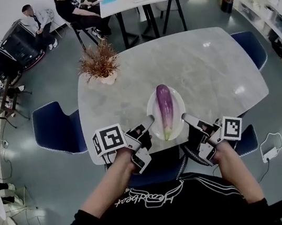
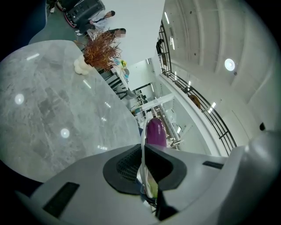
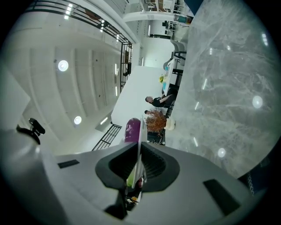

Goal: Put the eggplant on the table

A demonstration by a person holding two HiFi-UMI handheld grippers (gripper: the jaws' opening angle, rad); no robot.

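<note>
Both forearms are being extended forward from black sleeves, side by side and roughly level. The left claw (image 1: pixel 149 119) and the right claw (image 1: pixel 185 117) are being angled inward toward each other at the near edge of the counter (image 1: pixel 203 67). A white plate (image 1: pixel 178 103) is being pinched by its thin rim from both sides, the left rim being gripped by the closed left claw and the right rim by the closed right claw. In each gripper view the rim is being seen edge-on between ridged dark pads. The eggplant (image 1: pixel 165 105) is lying lengthwise on the plate, midway between the two claws and touching neither. Its glossy purple body is pointing away from the person and its pale green stem end is nearest the counter's edge. Whether the plate is resting on the counter cannot be told. The counter is being shown as a rounded slab of grey-veined marble, polished and reflecting ceiling lights. A bristly dried plant (image 1: pixel 99 62) in a pale pot is standing near its far left corner.
</note>
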